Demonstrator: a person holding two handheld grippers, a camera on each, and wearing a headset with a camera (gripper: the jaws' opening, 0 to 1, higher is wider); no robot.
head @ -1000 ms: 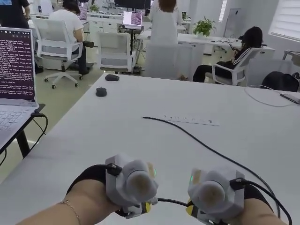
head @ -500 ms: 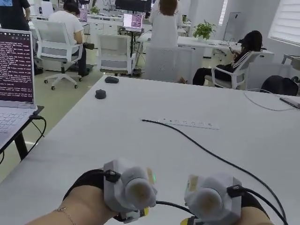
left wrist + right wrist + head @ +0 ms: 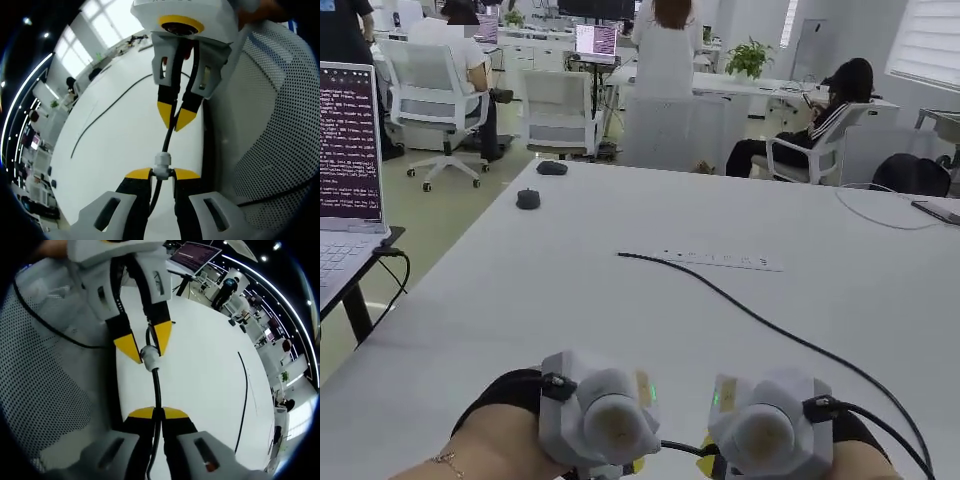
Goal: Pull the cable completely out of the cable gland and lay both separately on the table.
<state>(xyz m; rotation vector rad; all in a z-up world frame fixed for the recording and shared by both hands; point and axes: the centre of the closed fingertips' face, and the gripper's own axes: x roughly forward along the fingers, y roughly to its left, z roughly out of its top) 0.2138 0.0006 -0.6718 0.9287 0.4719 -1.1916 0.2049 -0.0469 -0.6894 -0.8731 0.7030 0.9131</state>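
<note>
left gripper (image 3: 162, 174) pinches white plastic cable gland (image 3: 162, 165), right gripper (image 3: 156, 413) pinches thin black cable (image 3: 156, 385). cable not out yet; nothing laid on bench (image 3: 570, 300).

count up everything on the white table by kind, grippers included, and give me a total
grippers: 2 (left gripper, right gripper)
black cable: 1
cable gland: 1
dark mice: 2
flat white strip: 1
thin pale cable: 1
dark flat item at the right edge: 1
total: 9
</note>
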